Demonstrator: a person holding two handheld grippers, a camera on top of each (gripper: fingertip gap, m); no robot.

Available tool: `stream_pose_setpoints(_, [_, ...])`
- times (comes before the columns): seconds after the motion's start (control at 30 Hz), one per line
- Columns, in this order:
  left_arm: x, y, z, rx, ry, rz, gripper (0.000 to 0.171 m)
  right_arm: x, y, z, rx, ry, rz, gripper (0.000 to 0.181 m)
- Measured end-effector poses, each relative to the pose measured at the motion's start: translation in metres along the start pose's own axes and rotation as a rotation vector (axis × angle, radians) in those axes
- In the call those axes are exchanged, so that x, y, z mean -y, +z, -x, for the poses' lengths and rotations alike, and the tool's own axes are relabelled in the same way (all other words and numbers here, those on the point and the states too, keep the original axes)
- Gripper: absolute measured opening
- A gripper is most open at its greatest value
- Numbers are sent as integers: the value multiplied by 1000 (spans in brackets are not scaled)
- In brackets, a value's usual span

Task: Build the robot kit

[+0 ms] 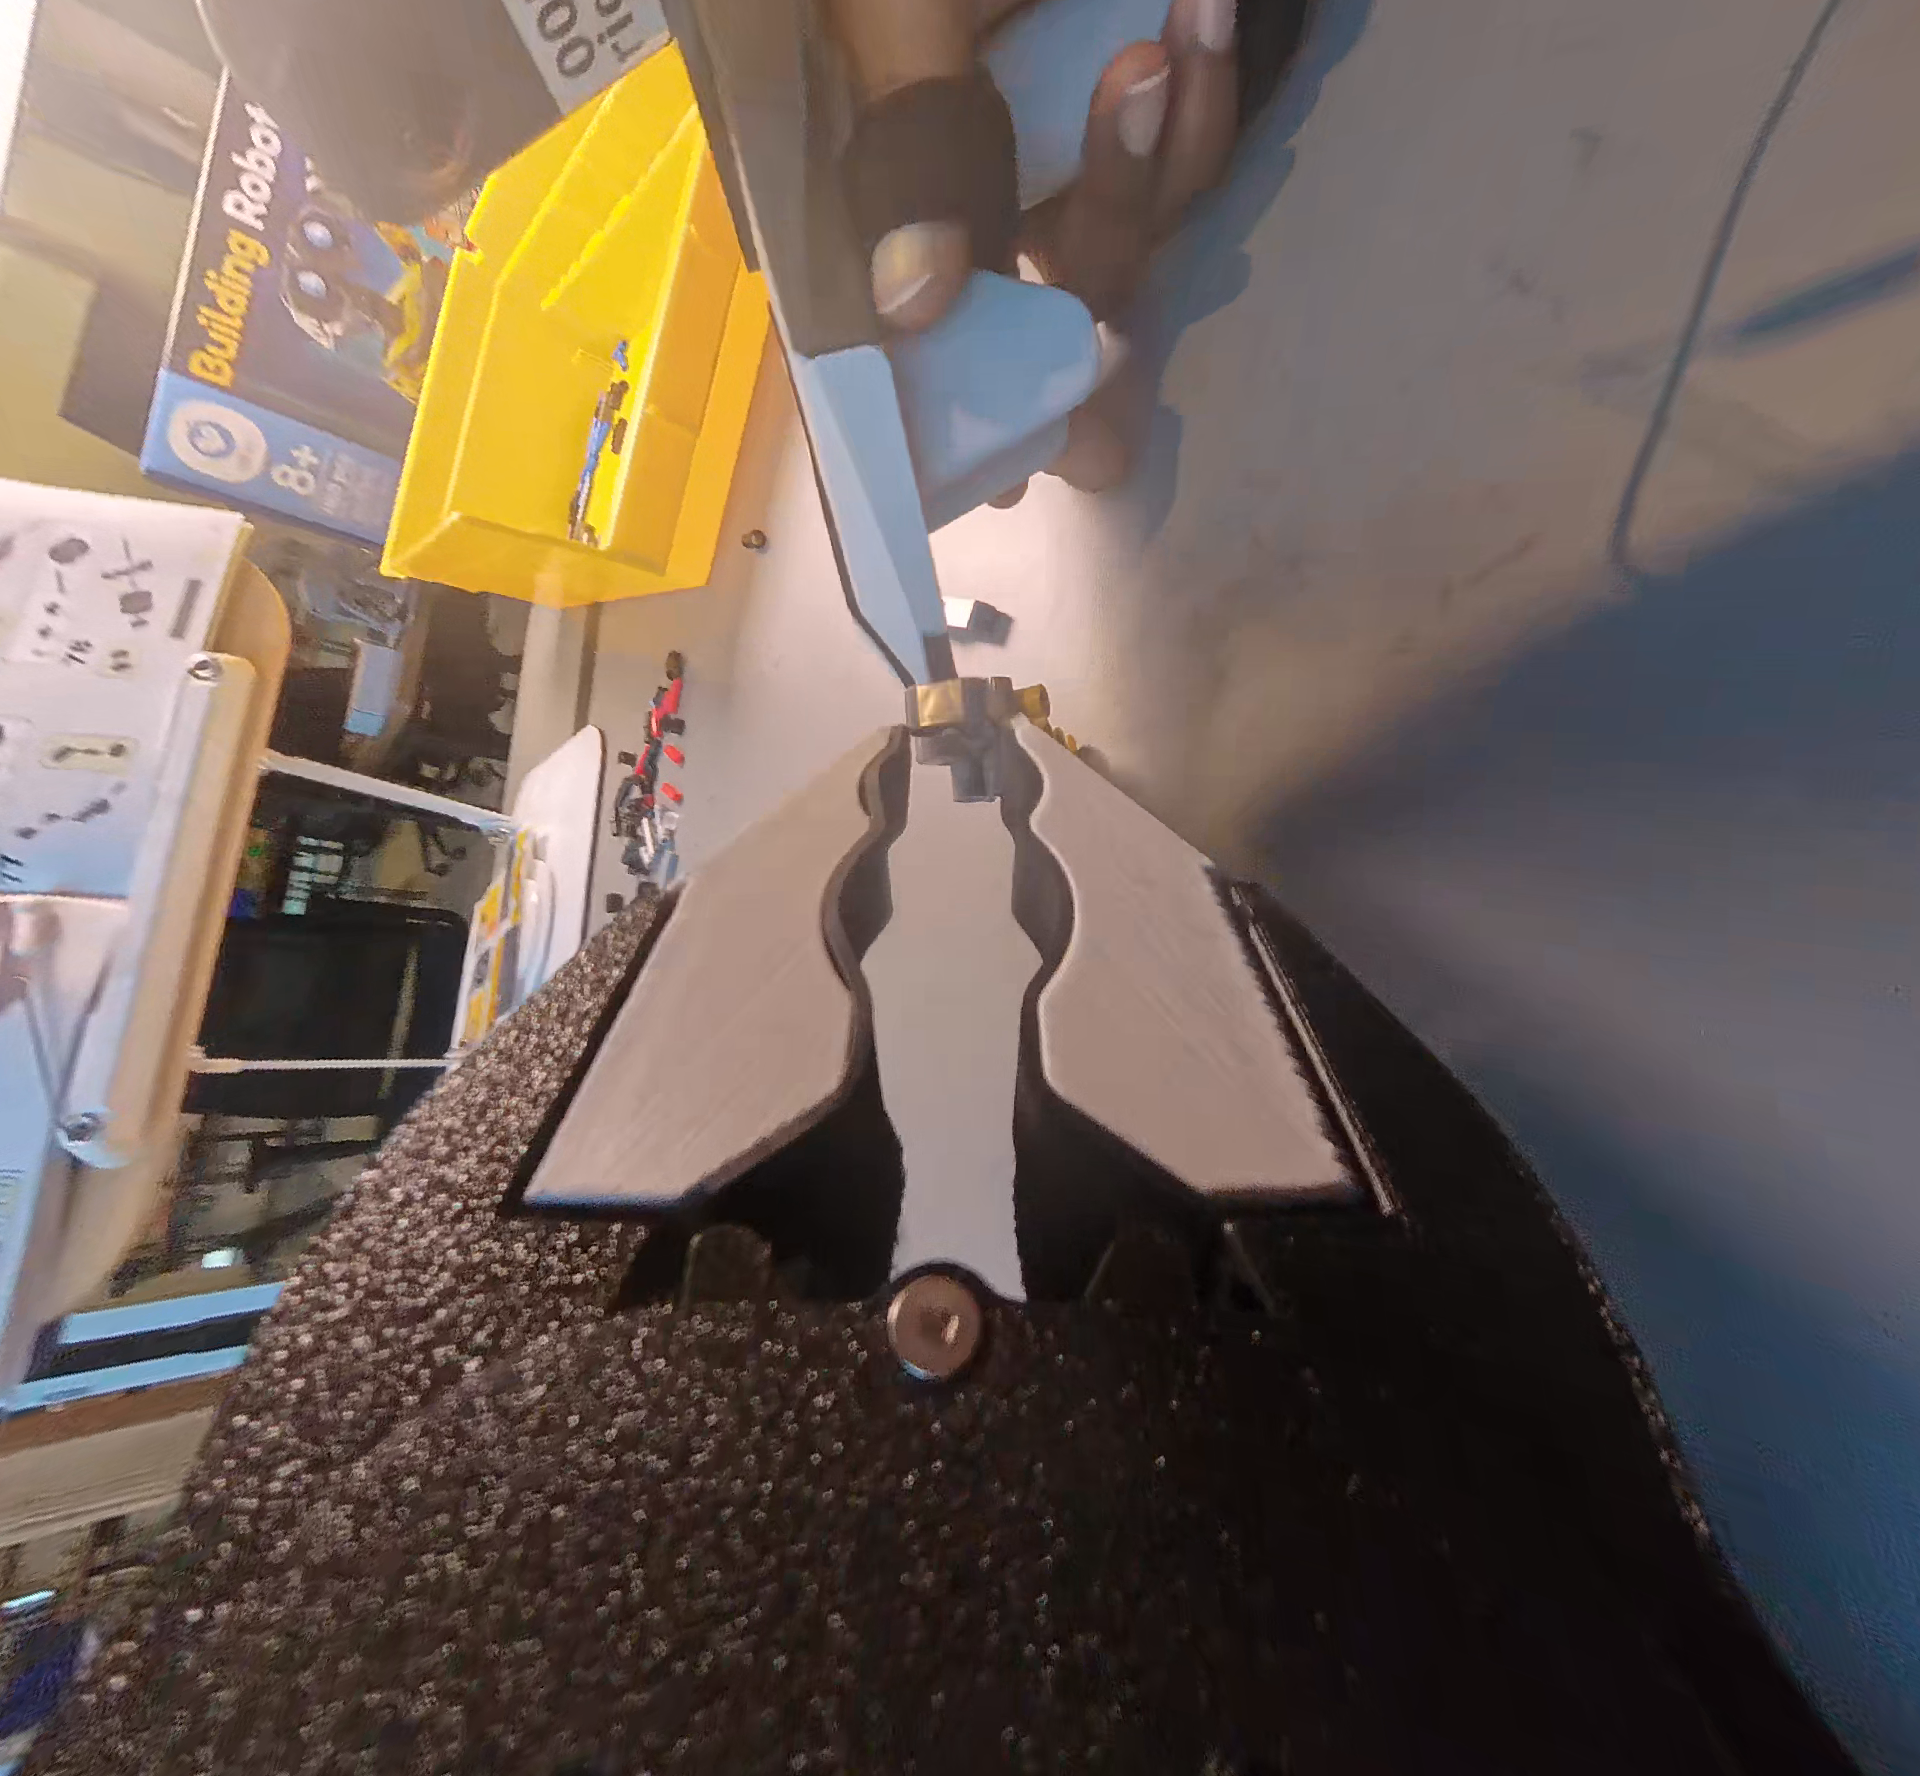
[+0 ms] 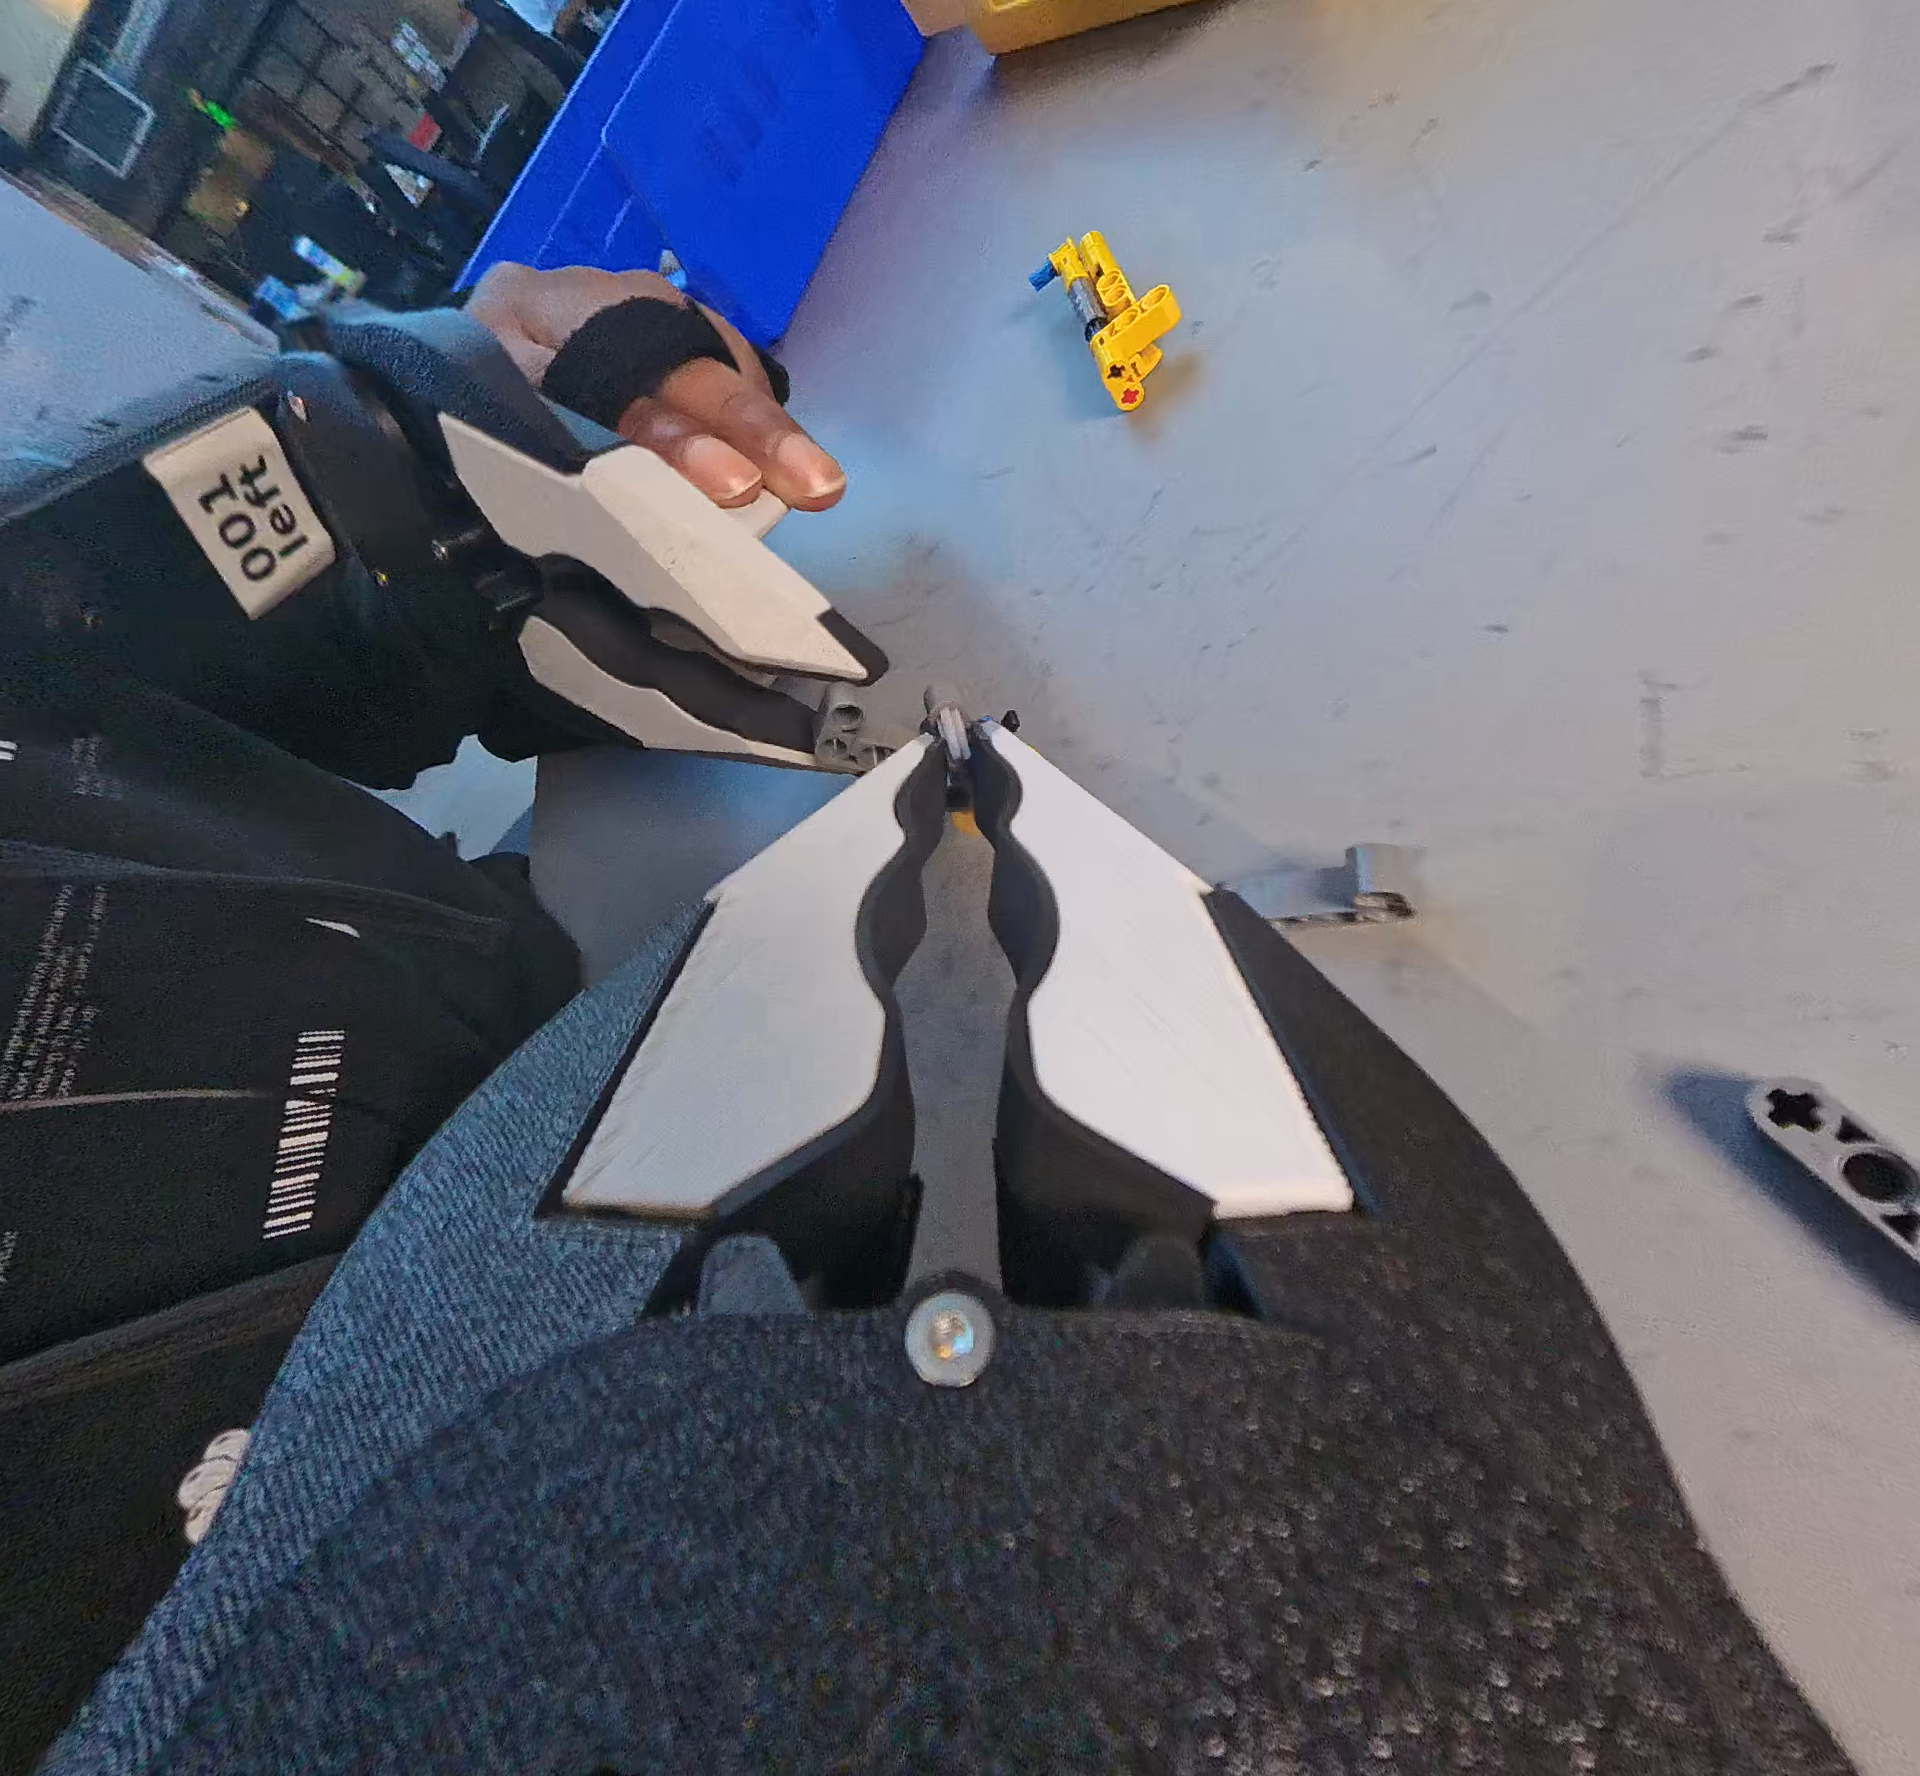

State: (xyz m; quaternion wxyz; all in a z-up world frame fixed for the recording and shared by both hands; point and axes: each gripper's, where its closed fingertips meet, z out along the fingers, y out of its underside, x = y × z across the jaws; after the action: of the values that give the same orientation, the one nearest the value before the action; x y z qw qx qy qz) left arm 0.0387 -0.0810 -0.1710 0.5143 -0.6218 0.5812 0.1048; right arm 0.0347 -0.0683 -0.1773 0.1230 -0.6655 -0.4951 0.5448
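At the very tips of the left gripper (image 1: pixel 958 739): clamped tight on a small grey block piece (image 1: pixel 966 770), with the piece poking out past the tips. Just above it, the right gripper (image 1: pixel 935 675), pointing down from a hand (image 1: pixel 1039 168). Pinched shut too, on a tiny thin pin (image 2: pixel 949 727), right at the ends of its own tips. Nose to nose with the grey block piece. Touching or not, hard to tell. Not pushed fully together yet, by the look of it.

Farther off on the grey table (image 2: pixel 1455 531): one little yellow build (image 2: pixel 1112 318), already clicked together and lying alone. Near the right gripper, two loose bits: a light grey bent piece (image 2: pixel 1320 885) and a dark grey beam with holes (image 2: pixel 1849 1165), not joined to anything. More loose red and black bits (image 1: pixel 655 770) in a small heap close to a yellow bin (image 1: pixel 540 355). Next to that bin, a blue bin (image 2: pixel 727 85), and on its other side a box with a robot picture (image 1: pixel 260 324). Looks like one small part built, and many bits not used yet.
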Motion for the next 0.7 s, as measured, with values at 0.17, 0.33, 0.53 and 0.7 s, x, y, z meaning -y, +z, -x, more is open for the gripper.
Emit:
stream_pose_setpoints(0.17, [3, -1, -4, 17, 103, -6, 14, 1, 0, -2, 6, 27, -8, 4])
stream_pose_setpoints(0.33, [6, 1, -15, -5, 189, -21, 7, 2, -1, -3, 1, 30, -13, 4])
stream_pose_setpoints(0.53, [6, -5, -6, -71, -94, -103, 14, 1, -5, -5, -1, -5, -16, 4])
stream_pose_setpoints(0.7, [-7, -9, 2, -221, -493, -140, 24, 5, -8, 9, 36, -154, -49, 4])
